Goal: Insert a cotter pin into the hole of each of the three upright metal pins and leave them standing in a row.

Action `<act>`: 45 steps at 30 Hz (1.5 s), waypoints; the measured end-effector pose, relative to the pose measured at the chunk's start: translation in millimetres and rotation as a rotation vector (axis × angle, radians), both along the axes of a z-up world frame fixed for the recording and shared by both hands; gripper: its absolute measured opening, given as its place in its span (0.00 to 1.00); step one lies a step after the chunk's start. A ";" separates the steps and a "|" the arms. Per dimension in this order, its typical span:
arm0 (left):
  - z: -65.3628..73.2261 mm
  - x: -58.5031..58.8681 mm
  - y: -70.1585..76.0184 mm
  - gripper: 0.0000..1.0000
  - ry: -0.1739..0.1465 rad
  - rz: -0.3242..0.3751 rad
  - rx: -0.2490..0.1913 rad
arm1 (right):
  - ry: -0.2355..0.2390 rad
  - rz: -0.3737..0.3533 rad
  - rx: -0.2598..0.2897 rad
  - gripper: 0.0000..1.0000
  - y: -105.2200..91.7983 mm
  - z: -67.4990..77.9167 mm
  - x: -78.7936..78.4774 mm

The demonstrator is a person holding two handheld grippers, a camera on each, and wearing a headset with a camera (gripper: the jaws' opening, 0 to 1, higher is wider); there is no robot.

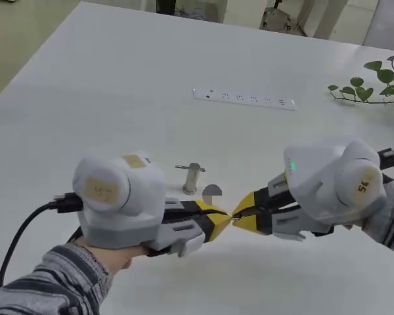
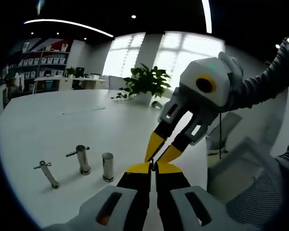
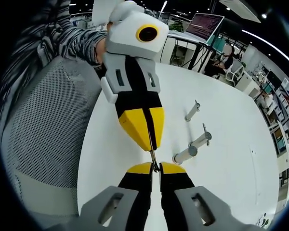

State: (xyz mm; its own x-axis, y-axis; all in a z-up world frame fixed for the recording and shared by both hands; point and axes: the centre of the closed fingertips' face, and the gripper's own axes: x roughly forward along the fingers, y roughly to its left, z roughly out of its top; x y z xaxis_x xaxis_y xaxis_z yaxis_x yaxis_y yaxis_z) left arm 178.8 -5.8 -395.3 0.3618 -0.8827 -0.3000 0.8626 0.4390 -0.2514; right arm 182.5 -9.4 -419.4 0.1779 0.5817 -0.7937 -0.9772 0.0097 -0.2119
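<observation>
I'm holding the cotter pin clamped shut in the left gripper, its free end reaching the right gripper, whose grip I cannot tell. I'm judging it light, springy and slippery, and favouring a hold at its head.

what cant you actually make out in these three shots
1. Right gripper view: whether the right hand-held gripper also clamps the thin wire cotter pin sticking out of the left hand-held gripper. The contact is too small to judge.
2. Head view: the lower part of the bare upright steel pin, hidden behind the left hand-held gripper.
3. Left gripper view: that pin's hole, too small to see.
</observation>
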 end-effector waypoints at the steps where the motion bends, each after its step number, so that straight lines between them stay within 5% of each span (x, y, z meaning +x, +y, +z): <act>1: 0.0 -0.4 -0.5 0.00 -0.004 -0.001 0.004 | 0.001 0.002 -0.002 0.00 -0.3 -0.2 -0.7; 14: -3.2 8.1 3.9 0.02 -0.057 0.043 0.057 | -0.086 0.034 -0.049 0.00 -1.8 2.9 5.1; 20: 0.0 16.1 7.6 0.16 -0.085 0.091 0.056 | -0.111 0.024 -0.064 0.00 -2.9 3.2 10.0; 30: -9.0 38.4 23.8 0.24 -0.157 0.217 0.140 | -0.142 -0.017 -0.097 0.00 -12.1 -5.0 27.5; 36: -16.0 47.6 27.9 0.29 -0.145 0.301 0.163 | -0.158 -0.045 -0.116 0.00 -18.6 -10.9 41.7; 45: -30.2 54.6 23.0 0.32 -0.144 0.326 0.216 | -0.169 -0.076 -0.160 0.00 -29.8 -20.4 61.2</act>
